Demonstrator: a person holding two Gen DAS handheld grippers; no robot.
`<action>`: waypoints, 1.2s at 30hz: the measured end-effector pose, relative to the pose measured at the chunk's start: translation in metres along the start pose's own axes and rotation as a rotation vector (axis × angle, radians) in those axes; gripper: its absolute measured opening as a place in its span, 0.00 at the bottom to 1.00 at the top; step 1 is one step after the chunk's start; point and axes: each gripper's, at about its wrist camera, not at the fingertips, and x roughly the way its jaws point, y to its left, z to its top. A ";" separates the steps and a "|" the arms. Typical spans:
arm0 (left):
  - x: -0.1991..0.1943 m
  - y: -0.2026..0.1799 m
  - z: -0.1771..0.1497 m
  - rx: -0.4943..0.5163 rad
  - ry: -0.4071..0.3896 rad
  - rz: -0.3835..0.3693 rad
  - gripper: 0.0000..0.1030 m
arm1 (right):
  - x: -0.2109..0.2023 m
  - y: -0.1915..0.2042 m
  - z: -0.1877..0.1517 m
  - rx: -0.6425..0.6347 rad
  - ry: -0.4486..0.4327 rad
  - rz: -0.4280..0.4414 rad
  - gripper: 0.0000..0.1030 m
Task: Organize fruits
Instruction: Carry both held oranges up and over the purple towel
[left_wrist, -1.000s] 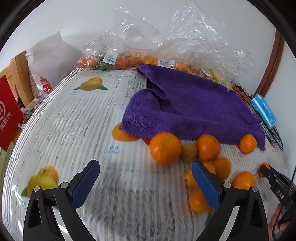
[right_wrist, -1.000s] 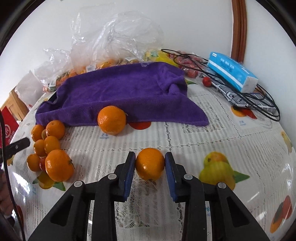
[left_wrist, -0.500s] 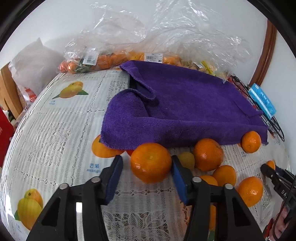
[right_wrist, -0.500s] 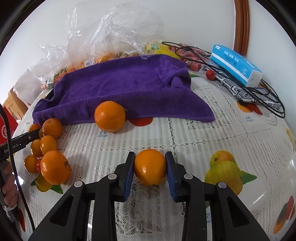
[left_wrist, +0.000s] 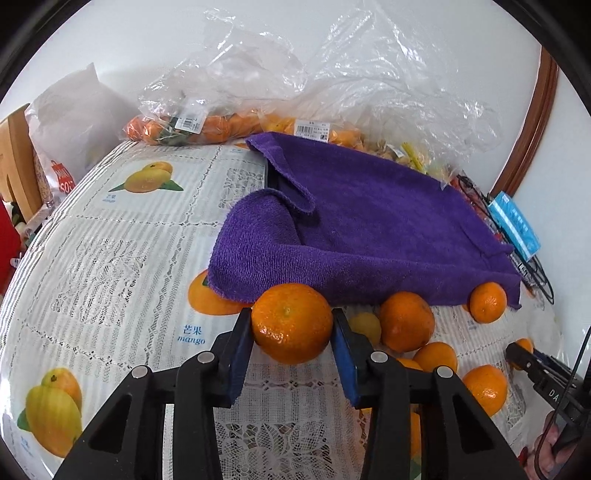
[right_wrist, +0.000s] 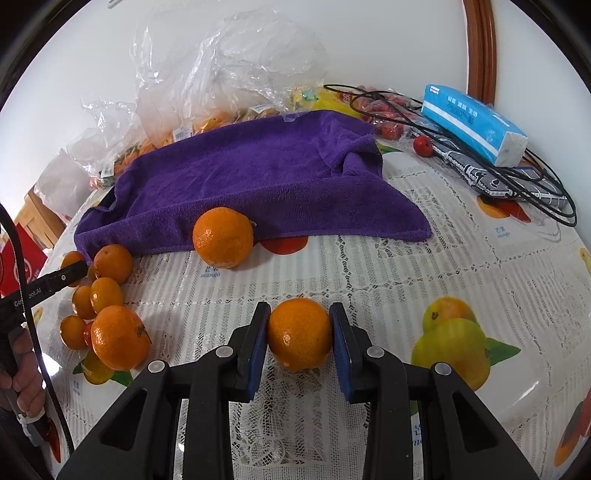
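Nearest to me, the left gripper (left_wrist: 291, 332) is closing its blue pads on a large orange (left_wrist: 291, 323), which sits between them touching both, low over the tablecloth (left_wrist: 110, 266). The right gripper (right_wrist: 299, 334) pinches a smaller orange (right_wrist: 299, 334) squarely between its pads, also just above the cloth.

The surface is a white lace-patterned tablecloth printed with fruit pictures and the word "mango". Just beside the left gripper lies a cluster of loose oranges (left_wrist: 406, 321), several touching; the ones low down are partly hidden behind the gripper's black arm. From the right wrist view another big orange (right_wrist: 223, 236) rests against the front edge of a purple towel (right_wrist: 266, 173).

The towel is spread across the middle of the table, one corner folded over. It drapes over something dark at its far left edge, and I cannot tell what that is. One small orange (left_wrist: 487, 302) sits at its right-hand corner.

Beyond the towel, crumpled clear plastic bags (left_wrist: 332, 85) hold more orange fruit with price labels; their contents are hard to make out. To the right lie a blue tissue pack (right_wrist: 472, 123) and tangled black cables (right_wrist: 535, 184). A plain white wall and a brown wooden frame (left_wrist: 532, 125) close the room.
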 end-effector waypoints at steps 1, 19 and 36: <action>-0.002 0.000 0.000 -0.001 -0.007 -0.007 0.38 | 0.000 -0.001 0.000 0.002 -0.001 0.003 0.32; -0.036 -0.027 0.033 0.043 -0.099 -0.058 0.38 | -0.037 0.020 0.071 -0.063 -0.158 0.043 0.31; 0.029 -0.063 0.100 0.047 -0.119 -0.018 0.38 | 0.001 0.038 0.155 -0.108 -0.231 0.061 0.31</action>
